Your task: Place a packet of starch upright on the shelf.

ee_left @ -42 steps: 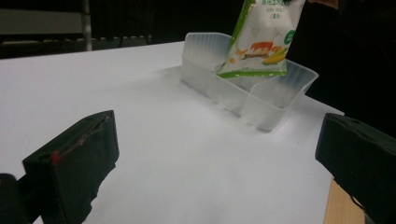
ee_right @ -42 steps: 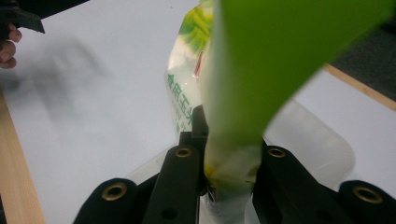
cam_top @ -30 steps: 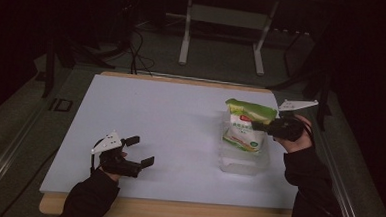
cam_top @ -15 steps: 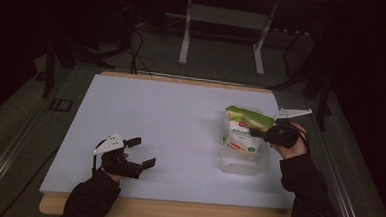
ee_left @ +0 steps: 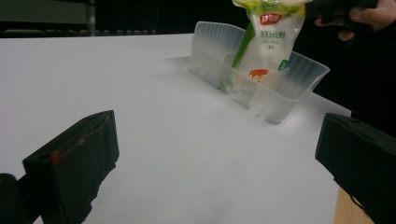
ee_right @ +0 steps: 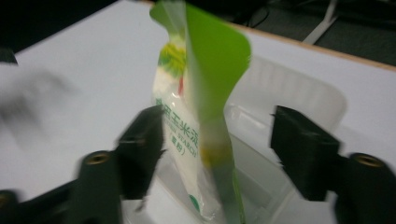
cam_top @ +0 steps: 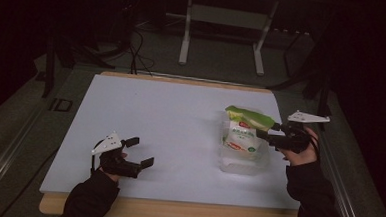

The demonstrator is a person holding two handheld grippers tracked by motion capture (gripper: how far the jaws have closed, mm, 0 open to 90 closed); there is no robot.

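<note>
A dim lab: white test table (cam_top: 145, 116) (cables (cam_top: 138, 55) behind).

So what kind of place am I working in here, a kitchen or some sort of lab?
It looks like a lab or recording workspace, not a kitchen: a bare white table in a dark room, cables on the floor behind it, and a metal stand's legs farther back. A clear plastic container holds a starch bag.
</note>
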